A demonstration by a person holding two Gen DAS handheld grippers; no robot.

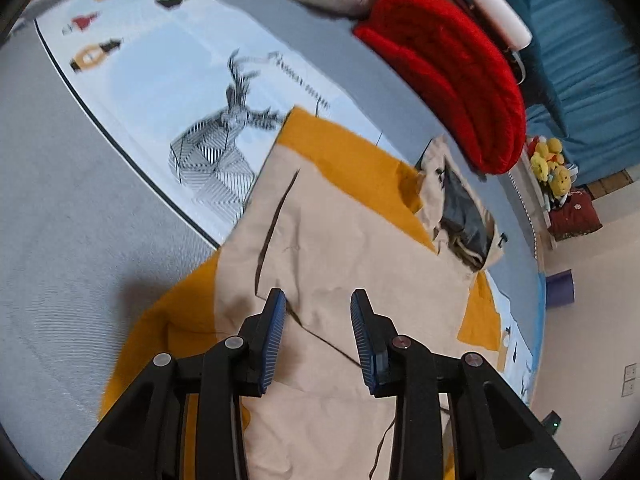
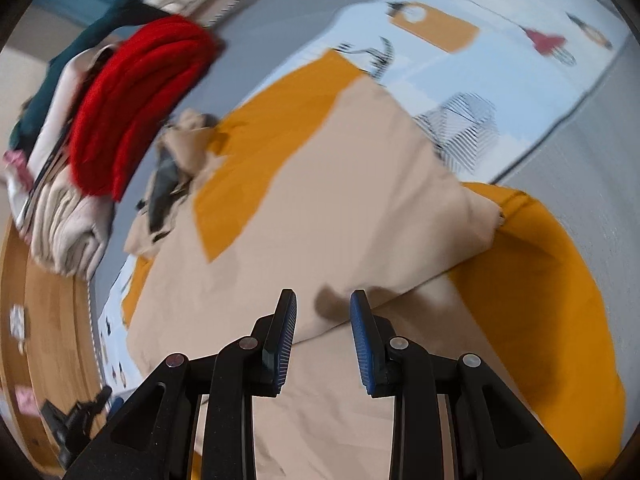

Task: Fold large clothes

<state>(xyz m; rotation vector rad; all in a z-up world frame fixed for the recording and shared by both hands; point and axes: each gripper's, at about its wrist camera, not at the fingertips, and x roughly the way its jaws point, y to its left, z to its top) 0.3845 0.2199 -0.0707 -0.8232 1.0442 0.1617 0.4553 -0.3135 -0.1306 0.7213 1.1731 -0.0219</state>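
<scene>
A beige and mustard jacket (image 1: 344, 248) lies spread on a grey bed (image 1: 60, 208), partly over a printed sheet (image 1: 168, 80), with its hood (image 1: 460, 208) near a red blanket (image 1: 452, 76). The left gripper (image 1: 319, 304) hangs over the beige cloth, jaws narrowly parted and gripping nothing. The right gripper (image 2: 323, 304) hangs likewise above a folded edge, its jaws also apart and empty.

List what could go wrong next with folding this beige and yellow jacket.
1. Both the left gripper and right gripper hang open above the jacket; a shallow pinch may catch only the top layer.
2. The hood lies bunched, so it may fold in lumpy.
</scene>
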